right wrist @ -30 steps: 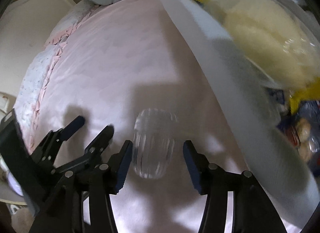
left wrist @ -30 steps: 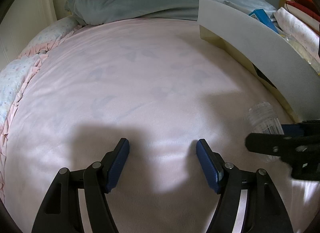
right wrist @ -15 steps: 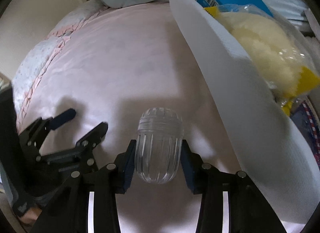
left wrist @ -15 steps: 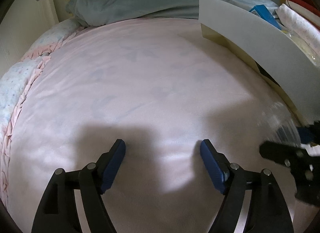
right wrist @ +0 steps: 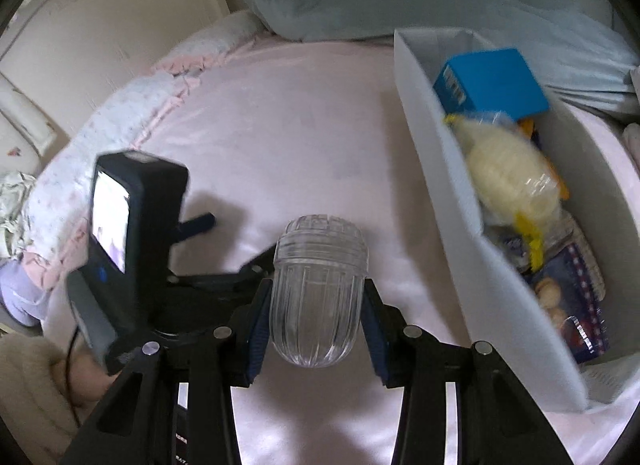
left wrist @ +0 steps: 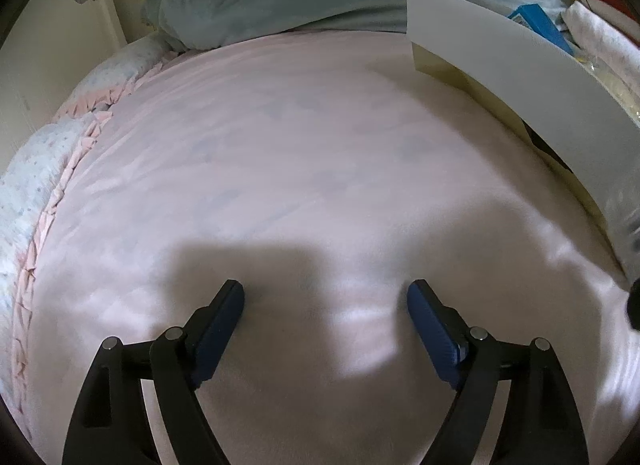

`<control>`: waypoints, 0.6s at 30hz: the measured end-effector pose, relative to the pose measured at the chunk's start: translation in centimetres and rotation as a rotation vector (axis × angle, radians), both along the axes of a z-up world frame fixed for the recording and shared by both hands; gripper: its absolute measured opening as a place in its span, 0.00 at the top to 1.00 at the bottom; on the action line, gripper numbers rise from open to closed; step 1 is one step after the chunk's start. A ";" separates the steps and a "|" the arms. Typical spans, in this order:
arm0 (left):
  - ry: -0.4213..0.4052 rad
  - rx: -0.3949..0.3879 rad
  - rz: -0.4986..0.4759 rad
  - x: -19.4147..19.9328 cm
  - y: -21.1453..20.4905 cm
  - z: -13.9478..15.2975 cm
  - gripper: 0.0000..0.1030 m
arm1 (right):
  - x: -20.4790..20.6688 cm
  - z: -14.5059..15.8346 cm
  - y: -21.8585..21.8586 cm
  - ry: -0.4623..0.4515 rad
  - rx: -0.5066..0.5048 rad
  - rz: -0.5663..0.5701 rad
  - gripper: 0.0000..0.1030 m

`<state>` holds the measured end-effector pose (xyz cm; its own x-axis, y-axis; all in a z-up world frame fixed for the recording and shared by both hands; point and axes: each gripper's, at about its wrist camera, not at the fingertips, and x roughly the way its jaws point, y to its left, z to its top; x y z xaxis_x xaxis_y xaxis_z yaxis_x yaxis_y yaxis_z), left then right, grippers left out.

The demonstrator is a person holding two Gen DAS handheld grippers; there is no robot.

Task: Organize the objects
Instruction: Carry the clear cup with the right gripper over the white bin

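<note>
A wide bed covered with a pale pink, faintly patterned sheet (left wrist: 280,169) fills both views. Along its head lies a long grey-blue pillow (right wrist: 400,1), and a pale blue dotted quilt with a pink ruffled edge (left wrist: 36,185) runs down the bed's left side in the pictures.

On the right part of the bed stands a long white open-topped box (right wrist: 472,265). Inside it, from the far end toward the camera, lie a bright blue cardboard carton (right wrist: 500,81), a clear plastic bag of pale yellow stuff (right wrist: 508,177) and a dark blue printed packet (right wrist: 576,305); smaller things beneath them are too blurred to tell.

The left gripper (left wrist: 326,297) hangs over bare sheet with its blue-padded jaws spread wide; they have just been opening, and nothing is between them. In the right wrist view its black body with a lit camera screen (right wrist: 120,225) sits left of the right gripper, held by a hand (right wrist: 86,379) at the lower left edge.

The right gripper (right wrist: 316,305) has its jaws partly closed, pressed on both sides of a clear ribbed plastic capsule-shaped container (right wrist: 318,289). The container stands upright between the pads, above the sheet, just left of the white box's near wall and outside it.
</note>
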<state>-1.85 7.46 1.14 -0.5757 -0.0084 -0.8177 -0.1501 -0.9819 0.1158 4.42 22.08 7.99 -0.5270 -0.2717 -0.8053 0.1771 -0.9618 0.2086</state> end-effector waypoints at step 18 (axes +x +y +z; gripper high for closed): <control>0.239 0.253 -0.189 3.5 4.1 10.7 0.49 | 3.1 5.9 3.2 0.167 -0.039 -0.075 0.61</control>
<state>1.65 11.59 11.89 -0.7224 0.3010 -0.6226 -0.3293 -0.9414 -0.0730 7.47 25.32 13.86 -0.6724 -0.2560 -0.6945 0.1405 -0.9654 0.2198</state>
